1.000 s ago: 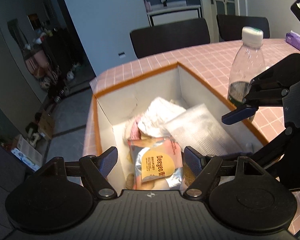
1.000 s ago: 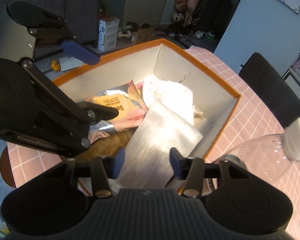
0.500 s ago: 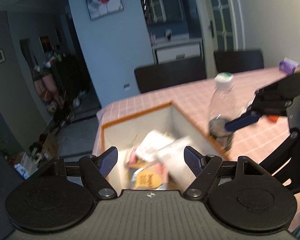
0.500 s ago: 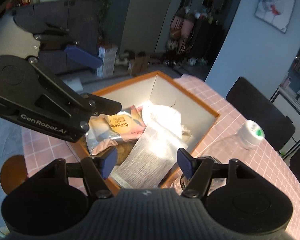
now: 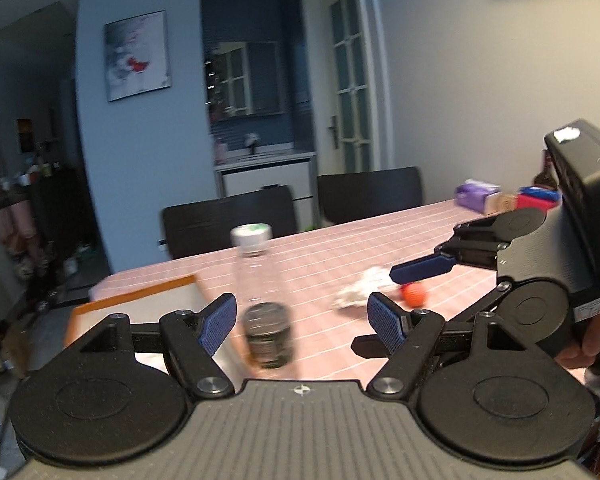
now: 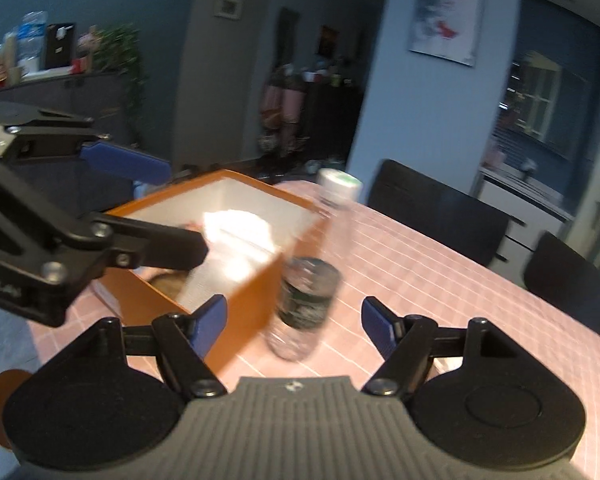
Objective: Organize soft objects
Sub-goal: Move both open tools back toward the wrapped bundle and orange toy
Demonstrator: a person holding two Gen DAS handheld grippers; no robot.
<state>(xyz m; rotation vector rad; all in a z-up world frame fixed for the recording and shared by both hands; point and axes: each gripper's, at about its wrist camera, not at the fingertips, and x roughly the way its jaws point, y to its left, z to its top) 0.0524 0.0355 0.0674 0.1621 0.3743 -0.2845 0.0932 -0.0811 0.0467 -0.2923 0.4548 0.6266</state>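
Two claws hang above the pink tiled table [image 5: 380,248], both with their blue-padded fingers spread apart and nothing between them: the left claw [image 5: 302,318] and the right claw [image 6: 292,320]. What looks left to tidy lies well out on the table, a crumpled white cloth or tissue [image 5: 360,290] with a small orange-red ball [image 5: 414,294] just beside it; both are blurred, so their make is a guess. The orange-rimmed box [image 6: 260,280] sits at the table's near corner and holds a pale, soft packet [image 6: 236,240] with something brownish under it. A clear plastic bottle [image 6: 316,272] with a white cap stands just beside the box wall, between the box and the loose pieces. The white wad will likely weigh next to nothing and give under any squeeze, so it is best pinched through its thickest bunch rather than at a loose edge, which could slip out or trail. The ball, if squashy, wants a grip across its widest part, gently, since a round thing may roll away from a one-sided touch. The bottle seems mostly empty and tall, so a careless sweep past it toward the box could tip it.
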